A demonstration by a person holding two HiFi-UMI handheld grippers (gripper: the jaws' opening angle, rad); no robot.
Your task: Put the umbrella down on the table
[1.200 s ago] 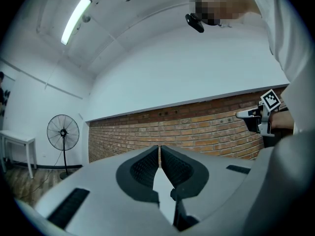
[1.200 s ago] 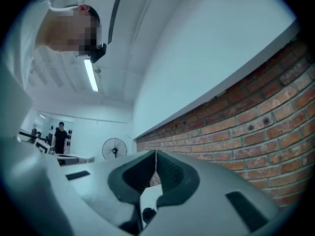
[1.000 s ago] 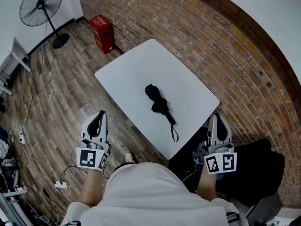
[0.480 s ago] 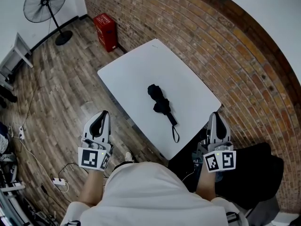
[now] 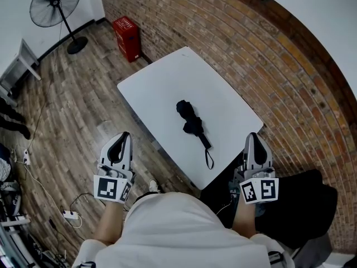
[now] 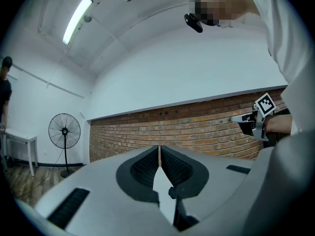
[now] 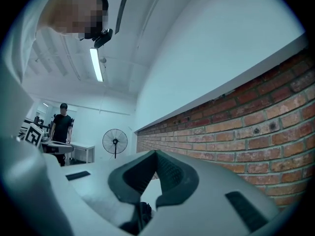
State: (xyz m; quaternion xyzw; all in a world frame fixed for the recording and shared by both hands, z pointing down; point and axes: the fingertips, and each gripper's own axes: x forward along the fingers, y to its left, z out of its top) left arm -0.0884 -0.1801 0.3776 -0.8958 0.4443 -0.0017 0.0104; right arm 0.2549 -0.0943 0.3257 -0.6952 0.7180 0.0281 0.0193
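Note:
A folded black umbrella (image 5: 191, 121) lies on the white table (image 5: 162, 82), its wrist strap (image 5: 208, 159) trailing toward the near edge. Nothing touches it. My left gripper (image 5: 119, 143) hangs over the wooden floor, left of the table's near edge, jaws shut and empty. Off the table's near right corner, my right gripper (image 5: 254, 144) is likewise shut on nothing. In the left gripper view the pads (image 6: 147, 167) meet, and the other gripper (image 6: 252, 119) shows at the right. The right gripper view shows its pads (image 7: 166, 170) pressed together too.
A brick wall (image 5: 268, 60) runs behind the table. A red box (image 5: 128, 38) stands on the floor by the wall, and a pedestal fan (image 5: 54, 7) beyond it. Cables and a power strip (image 5: 70, 214) lie on the floor at left. Another person (image 7: 61, 127) stands far off.
Both grippers have kept their places and stayed shut. The head view has shifted slightly, so the table and umbrella sit a little further right in the picture.

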